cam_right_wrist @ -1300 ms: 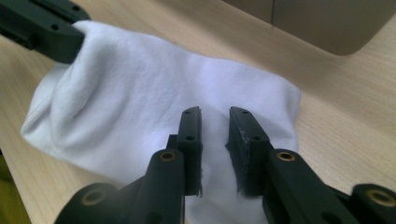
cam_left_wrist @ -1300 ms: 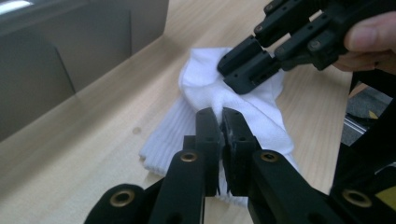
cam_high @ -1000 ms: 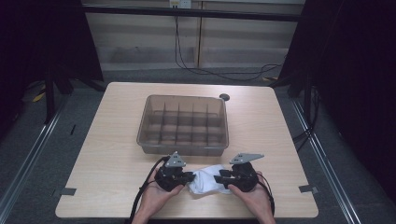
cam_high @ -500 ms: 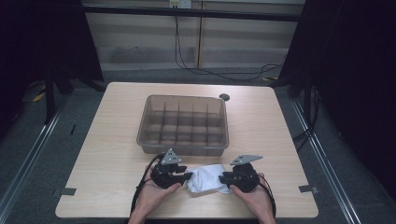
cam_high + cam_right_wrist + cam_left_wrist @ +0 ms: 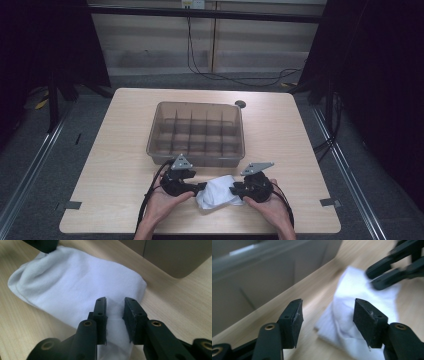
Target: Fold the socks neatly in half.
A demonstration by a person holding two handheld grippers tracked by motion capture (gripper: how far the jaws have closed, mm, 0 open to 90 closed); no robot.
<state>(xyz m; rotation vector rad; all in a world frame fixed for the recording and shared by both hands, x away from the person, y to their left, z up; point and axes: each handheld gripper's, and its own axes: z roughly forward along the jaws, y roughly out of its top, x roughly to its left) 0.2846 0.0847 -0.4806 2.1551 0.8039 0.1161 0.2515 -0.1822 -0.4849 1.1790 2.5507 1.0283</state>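
In the high view, a white cloth (image 5: 217, 192) lay bunched on the wooden table (image 5: 120, 165), near its front edge and just in front of a clear divided storage bin (image 5: 196, 133). The left gripper (image 5: 200, 187) sat at the cloth's left end and the right gripper (image 5: 233, 190) at its right end, each held in a hand coming in from the bottom.

In the left gripper view, the left gripper (image 5: 326, 312) had its jaws spread apart; they had just been opening. The white cloth (image 5: 359, 290) lay on the table beyond and partly behind the right-hand jaw, with neither pad pressing on it. The right gripper (image 5: 374, 277) showed at the cloth's far end, and the bin's wall (image 5: 262, 277) ran along the left.

In the right gripper view, the right gripper (image 5: 115, 315) was clenched on a fold of the white cloth (image 5: 75, 285), which rose between its narrow-set jaws. A corner of the bin (image 5: 175, 257) stood at the upper right.
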